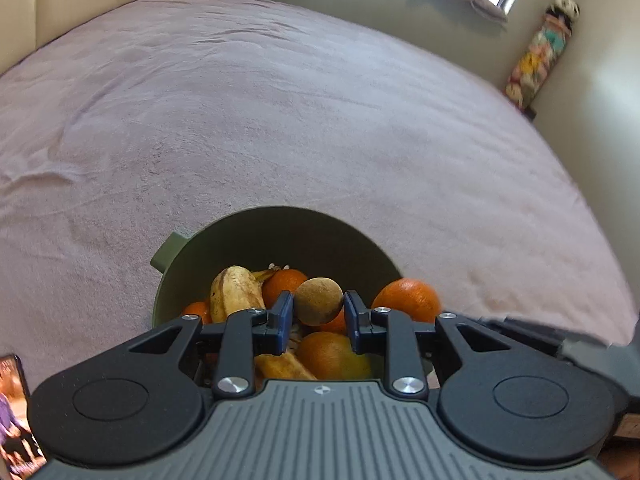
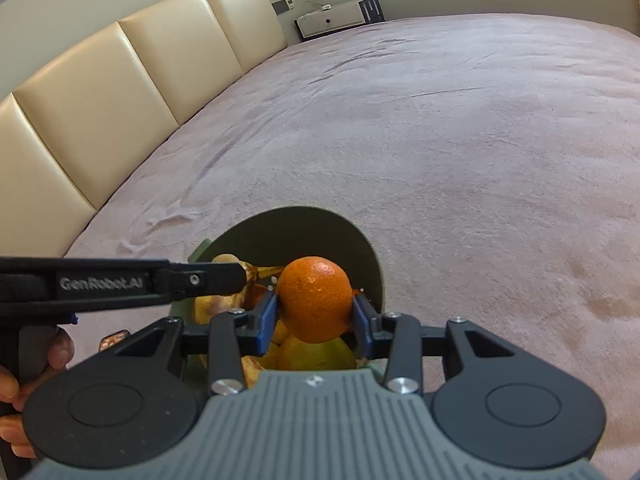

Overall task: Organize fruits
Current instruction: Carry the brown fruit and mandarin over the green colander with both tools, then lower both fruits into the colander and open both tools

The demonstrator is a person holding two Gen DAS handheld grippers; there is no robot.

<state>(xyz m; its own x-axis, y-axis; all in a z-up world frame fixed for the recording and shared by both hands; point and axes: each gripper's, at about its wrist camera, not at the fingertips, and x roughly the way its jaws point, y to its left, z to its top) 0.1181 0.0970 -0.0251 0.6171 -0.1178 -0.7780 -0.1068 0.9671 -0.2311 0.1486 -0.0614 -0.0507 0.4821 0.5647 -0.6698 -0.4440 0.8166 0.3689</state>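
From the left wrist, the left gripper (image 1: 317, 316) sits low over the green bowl (image 1: 256, 236) on the bed (image 1: 280, 120), and a round brown fruit (image 1: 320, 301) lies right between its blue fingers (image 1: 285, 316). The fingers stand on either side of it, close in, though I cannot tell whether they actually press it or only bracket it. Oranges (image 1: 406, 299) and a spotted banana (image 1: 236, 294) fill the bowl around and below it.

From the right wrist, the right gripper (image 2: 316, 314) pinches an orange (image 2: 316, 298) squarely across its middle, held above the bowl's (image 2: 352, 240) heap rather than resting in it, I would say. The left gripper (image 2: 200, 280) reaches in from the left, its tip over the banana (image 2: 224, 300), so both tools crowd the same bowl; the right is the one already carrying fruit, and the open bed lies ahead and to its right
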